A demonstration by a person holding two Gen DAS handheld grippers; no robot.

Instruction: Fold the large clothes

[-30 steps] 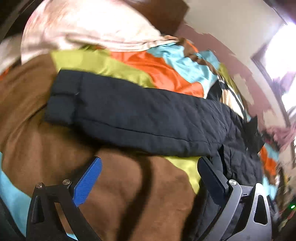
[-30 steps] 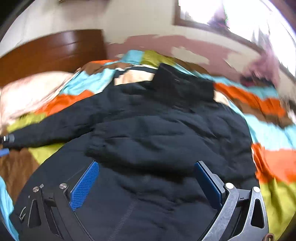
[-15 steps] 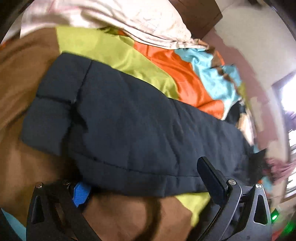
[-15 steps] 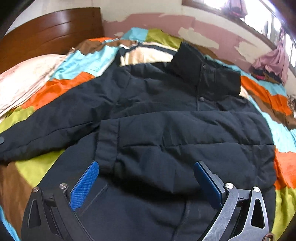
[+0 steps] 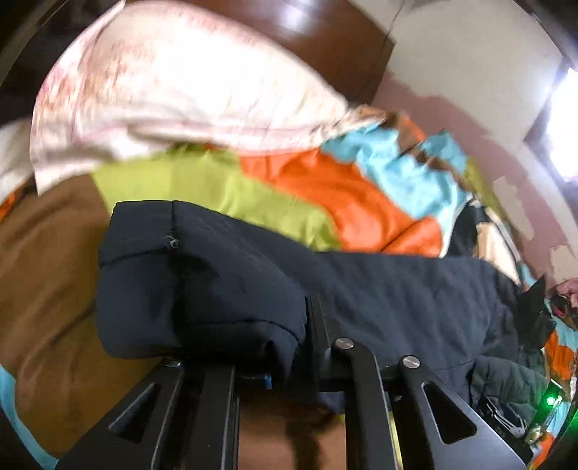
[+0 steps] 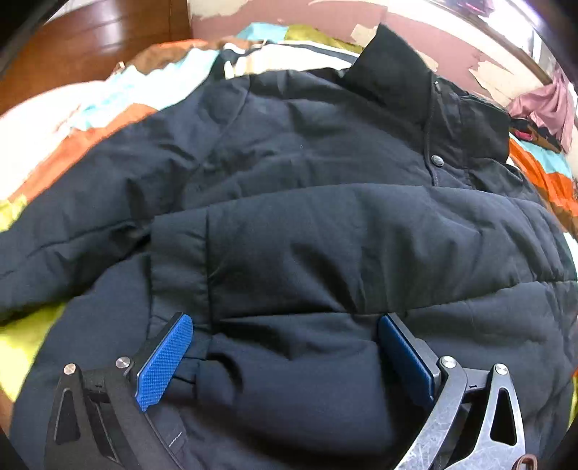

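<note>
1. Bed cover [image 6: 29,340]: one patchwork spread in orange, green, blue and brown. It carries the whole work area.
2. Jacket [image 6: 325,152]: one dark padded garment, lying front-up on the cover with its collar toward 12 o'clock in the right wrist view. This is the task item.
3. Progress, judged from the present lay: one sleeve [image 6: 361,246] is already folded across the chest. The other sleeve [image 5: 361,289] is extended outward toward 9 o'clock over the cover and is not yet folded. The body fold is also outstanding. The task appears to be less than half complete.
4. Pillow [image 5: 173,86]: one pale pillow, at 11 o'clock in the left wrist view, against one wooden headboard [image 5: 325,32].
5. Pink cloth [image 6: 545,105]: one bundle at 2 o'clock near the wall, apart from the jacket.
6. Left gripper [image 5: 289,365]: jaws drawn nearly together, pinching the near edge of the extended sleeve beside its cuff [image 5: 137,274].
7. Right gripper [image 6: 285,361]: jaws spread wide, empty, resting on the lower front of the jacket just below the folded sleeve.
8. Count: two sleeves, two grippers, one jacket.
</note>
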